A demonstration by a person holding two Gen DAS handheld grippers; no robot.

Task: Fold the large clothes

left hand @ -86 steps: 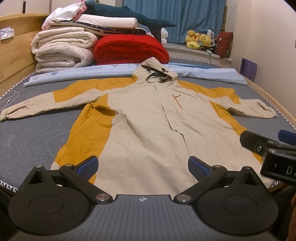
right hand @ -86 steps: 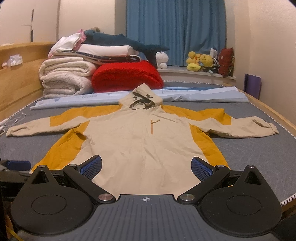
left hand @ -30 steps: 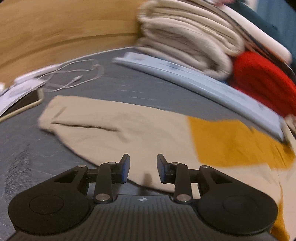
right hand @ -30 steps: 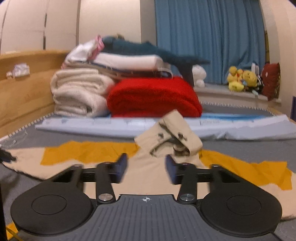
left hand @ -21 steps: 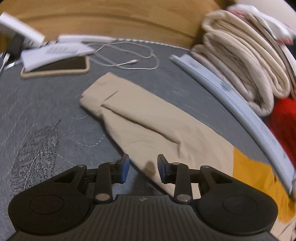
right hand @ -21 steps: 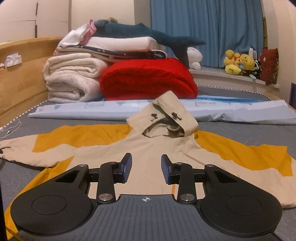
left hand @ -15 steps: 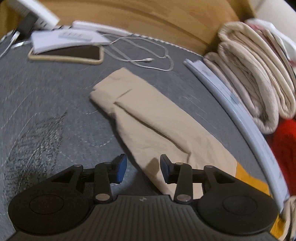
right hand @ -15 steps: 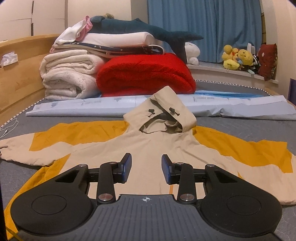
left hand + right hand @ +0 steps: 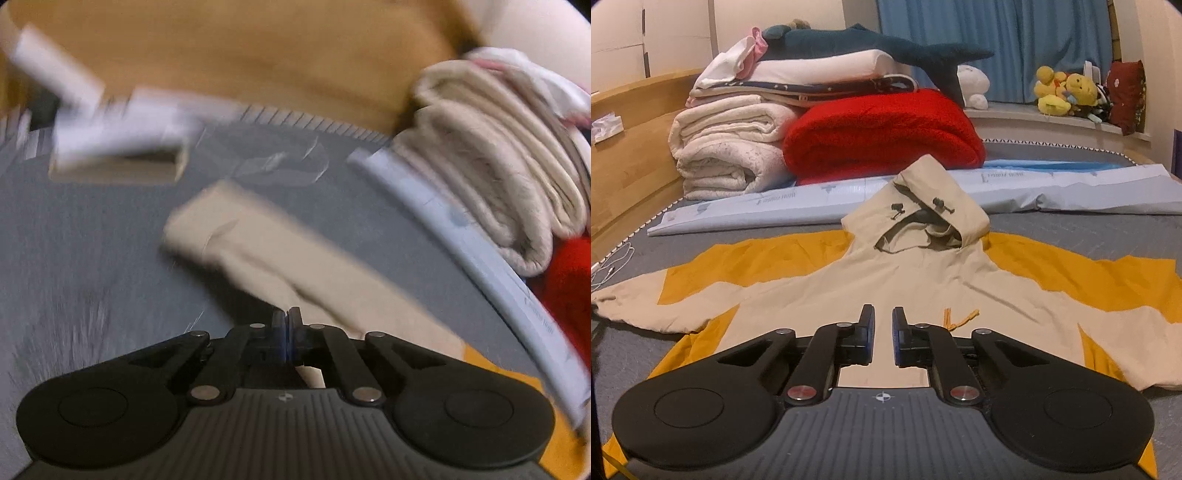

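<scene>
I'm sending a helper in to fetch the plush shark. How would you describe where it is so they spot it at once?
Look to the head of the grey bed, where folded bedding is stacked beside a red blanket. The plush shark lies across the very top of that stack. It is the only dark teal thing there, with its tail pointing toward the blue curtain.

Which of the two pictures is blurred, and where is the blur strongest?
Left wrist view: motion blur smears the sleeve, the headboard and the papers; only the gripper is sharp. Right wrist view: sharp, with fisheye bending at the edges.
</scene>
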